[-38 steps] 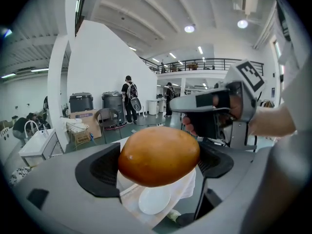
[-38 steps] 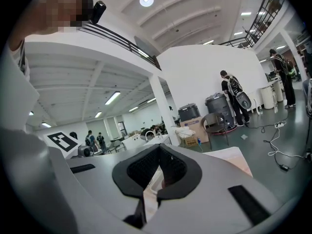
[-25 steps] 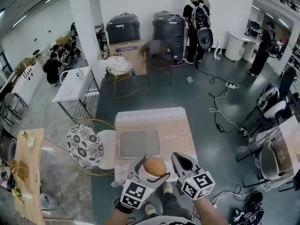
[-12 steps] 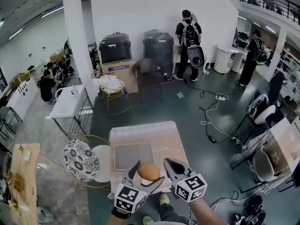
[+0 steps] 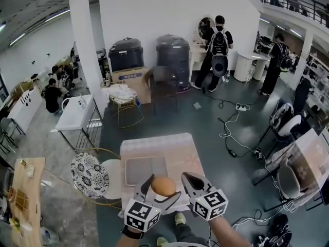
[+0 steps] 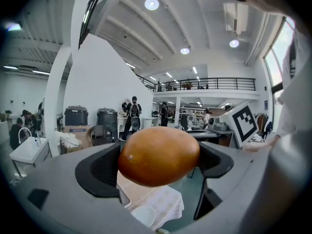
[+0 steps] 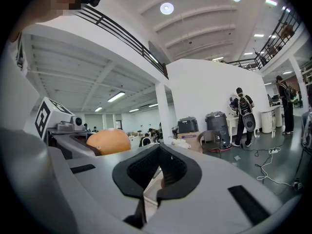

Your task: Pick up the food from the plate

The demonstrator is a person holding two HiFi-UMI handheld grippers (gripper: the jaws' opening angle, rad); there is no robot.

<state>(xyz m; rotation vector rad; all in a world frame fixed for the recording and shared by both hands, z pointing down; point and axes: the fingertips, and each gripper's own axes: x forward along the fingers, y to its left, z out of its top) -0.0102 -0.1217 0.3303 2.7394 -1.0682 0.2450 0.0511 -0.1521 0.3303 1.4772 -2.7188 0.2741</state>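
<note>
An orange-brown, egg-shaped piece of food (image 5: 163, 186) is held up in the air above the near end of the table, and my left gripper (image 5: 161, 188) is shut on it. In the left gripper view the food (image 6: 159, 155) fills the gap between both jaws. Far below it a white plate (image 6: 145, 215) lies on the pale tablecloth (image 6: 163, 200). My right gripper (image 5: 187, 178) hangs just right of the food, its jaws closed together on nothing (image 7: 158, 173). From the right gripper view the food (image 7: 108, 141) shows to the left.
A grey tray (image 5: 146, 169) lies on the pink-clothed table (image 5: 181, 151). A patterned round stool (image 5: 89, 175) and a white one (image 5: 114, 178) stand at the table's left. Cables (image 5: 232, 133) cross the floor to the right. People stand far back.
The left gripper keeps the food, and both grippers hold nearly the same place. The head camera shifted a little. The person with the backpack at the back walked to the right.
</note>
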